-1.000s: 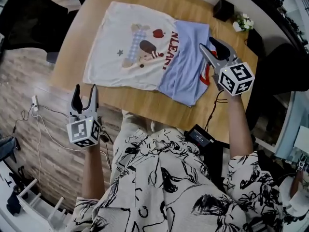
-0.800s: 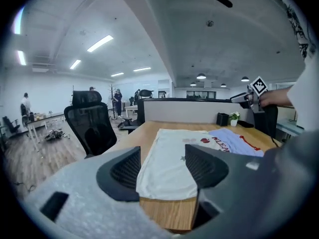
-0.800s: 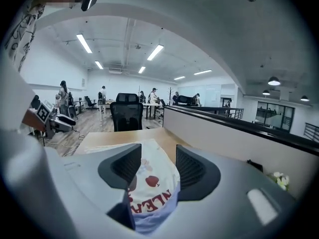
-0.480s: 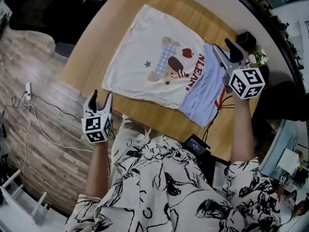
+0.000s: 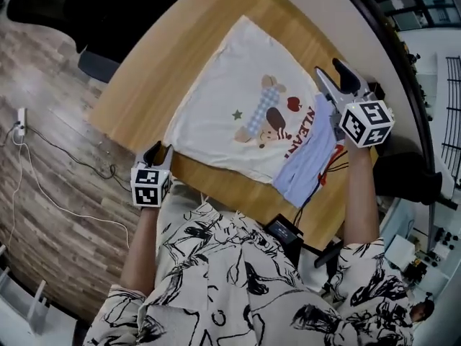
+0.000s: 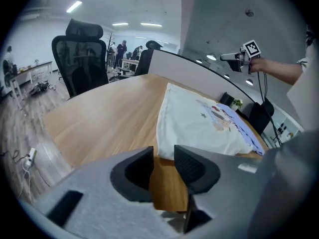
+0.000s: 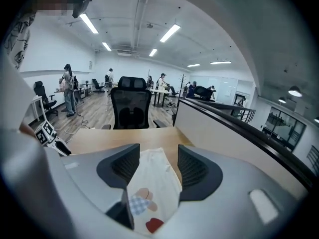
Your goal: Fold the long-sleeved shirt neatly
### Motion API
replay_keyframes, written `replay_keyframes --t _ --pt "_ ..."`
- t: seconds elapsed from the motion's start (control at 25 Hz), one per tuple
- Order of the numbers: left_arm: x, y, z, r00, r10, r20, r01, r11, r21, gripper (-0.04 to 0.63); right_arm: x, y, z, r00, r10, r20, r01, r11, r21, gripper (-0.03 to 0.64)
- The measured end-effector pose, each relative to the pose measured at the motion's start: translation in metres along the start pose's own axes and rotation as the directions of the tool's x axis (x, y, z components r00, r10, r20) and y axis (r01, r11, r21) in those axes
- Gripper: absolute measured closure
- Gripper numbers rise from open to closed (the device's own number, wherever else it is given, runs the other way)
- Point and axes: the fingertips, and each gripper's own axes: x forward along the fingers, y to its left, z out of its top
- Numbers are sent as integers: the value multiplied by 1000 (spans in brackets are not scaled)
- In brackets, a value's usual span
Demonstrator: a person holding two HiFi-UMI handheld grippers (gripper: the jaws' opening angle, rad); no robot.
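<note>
A white long-sleeved shirt (image 5: 230, 99) with a cartoon print lies flat on the wooden table (image 5: 158, 63). Its pale blue sleeve (image 5: 310, 161) is folded over the right side. My left gripper (image 5: 157, 150) is low at the table's front edge, just short of the shirt's near left corner. Its jaws are closing with nothing between them; in the left gripper view (image 6: 163, 156) only bare table shows in the gap, with the shirt (image 6: 199, 123) just beyond. My right gripper (image 5: 330, 72) hovers open above the shirt's right side; the print (image 7: 152, 183) shows between its jaws (image 7: 158, 158).
A small black box (image 6: 225, 98) and a little flower pot (image 6: 235, 103) stand at the table's far end by a curved partition. Black office chairs (image 6: 82, 59) stand past the table's left side. A black device (image 5: 284, 231) lies on the person's lap. Cables (image 5: 43, 164) trail on the floor.
My left gripper has sunk to the table's front edge near the shirt's corner, and its jaws have narrowed. My right gripper has swung across above the shirt's right side.
</note>
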Motion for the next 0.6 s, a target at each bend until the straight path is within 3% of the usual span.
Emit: replay_keyframes --t 0.2,0.4,0.6 --pt "3 2 -3 999 -7 -32 7 1000 26 565 67 5 5 997 69 -44 -68 998 16 364" --pt "1 2 -1 999 -36 -40 36 999 1 574 150 8 -6 983 131 -126 -127 991 39 364" --pt "1 1 1 997 -56 -48 55 998 -14 572 225 6 -23 961 157 -227 -161 987 2 370"
